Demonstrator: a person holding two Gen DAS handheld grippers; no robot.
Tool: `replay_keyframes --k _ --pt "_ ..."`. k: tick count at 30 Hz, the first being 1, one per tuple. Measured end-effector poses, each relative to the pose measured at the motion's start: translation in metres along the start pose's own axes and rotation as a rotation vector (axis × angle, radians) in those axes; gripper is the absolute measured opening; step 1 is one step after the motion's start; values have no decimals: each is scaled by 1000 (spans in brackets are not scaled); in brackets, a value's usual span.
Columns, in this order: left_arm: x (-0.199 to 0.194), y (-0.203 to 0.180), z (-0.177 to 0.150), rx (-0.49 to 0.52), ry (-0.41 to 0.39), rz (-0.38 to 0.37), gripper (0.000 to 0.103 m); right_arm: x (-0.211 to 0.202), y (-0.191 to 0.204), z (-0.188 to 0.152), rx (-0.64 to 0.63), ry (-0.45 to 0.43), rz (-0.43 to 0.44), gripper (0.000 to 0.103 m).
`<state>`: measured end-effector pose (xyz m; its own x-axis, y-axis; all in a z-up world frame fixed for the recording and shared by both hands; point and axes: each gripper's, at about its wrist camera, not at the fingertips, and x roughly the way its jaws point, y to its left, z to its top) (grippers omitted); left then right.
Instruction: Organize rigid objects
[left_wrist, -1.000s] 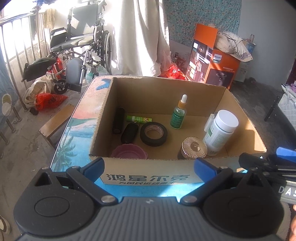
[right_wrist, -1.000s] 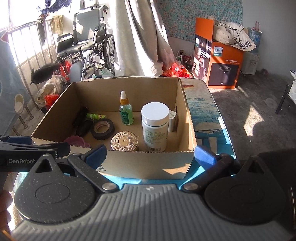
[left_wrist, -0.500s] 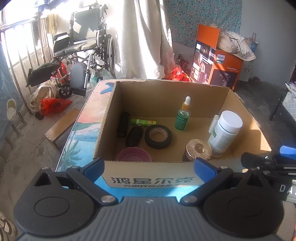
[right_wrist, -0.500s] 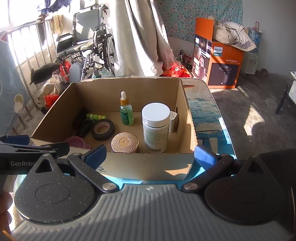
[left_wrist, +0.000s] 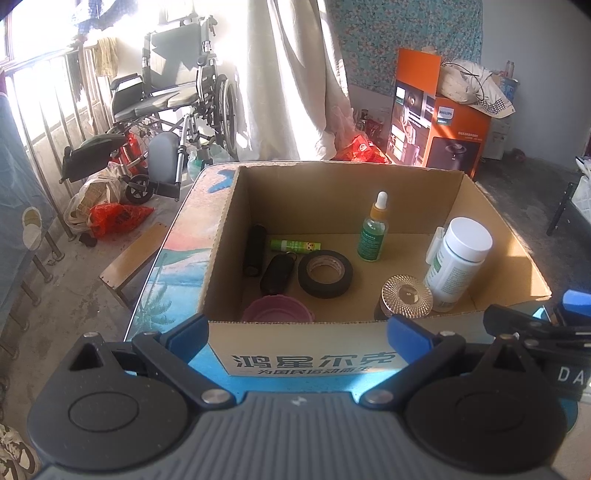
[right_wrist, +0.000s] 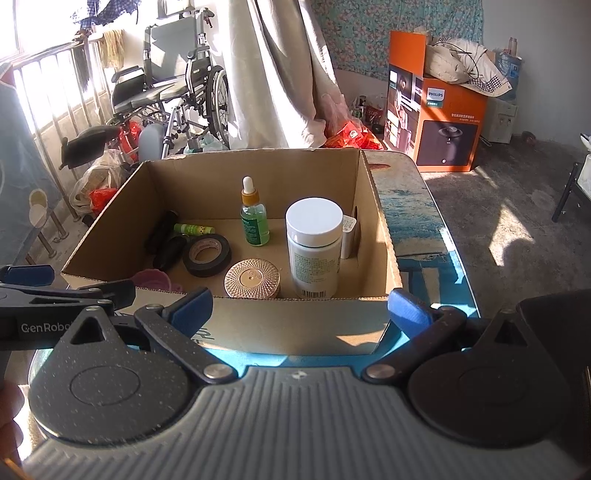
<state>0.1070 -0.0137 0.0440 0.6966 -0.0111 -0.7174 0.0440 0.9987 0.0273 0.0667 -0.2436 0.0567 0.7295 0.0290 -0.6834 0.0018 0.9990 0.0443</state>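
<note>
Bottles, tape (left_wrist: 325, 273) and a gold-lidded jar (right_wrist: 252, 277) sit inside the cardboard box (left_wrist: 306, 360) on the table (right_wrist: 413, 206). Both grippers, left (left_wrist: 297, 334) and right (right_wrist: 300, 304), hover before its near wall, jaws spread wide and empty.

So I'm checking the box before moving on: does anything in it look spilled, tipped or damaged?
Nothing stands out. In the box, the dropper bottle and white jar stand upright, the tape roll lies flat, and no spill shows. Both grippers, left and right, are open and empty.
</note>
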Motion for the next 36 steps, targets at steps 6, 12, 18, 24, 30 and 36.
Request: replay_keyframes --k 6,12,18,24,30,36 --pt "-1 -1 0 2 0 2 103 -1 -3 -1 13 6 2 102" --pt "-1 -2 0 4 0 1 103 -1 -5 -2 17 6 -4 102" --pt "-1 -2 0 7 1 1 103 -2 -6 -3 25 10 -6 102" --pt "-1 -2 0 6 0 0 103 -1 -6 -3 26 10 -7 102" --pt "-1 -2 0 7 2 0 103 -1 -6 -3 27 13 -7 102" --pt "-1 -2 -1 8 2 2 103 -1 -6 -3 27 13 -7 102"
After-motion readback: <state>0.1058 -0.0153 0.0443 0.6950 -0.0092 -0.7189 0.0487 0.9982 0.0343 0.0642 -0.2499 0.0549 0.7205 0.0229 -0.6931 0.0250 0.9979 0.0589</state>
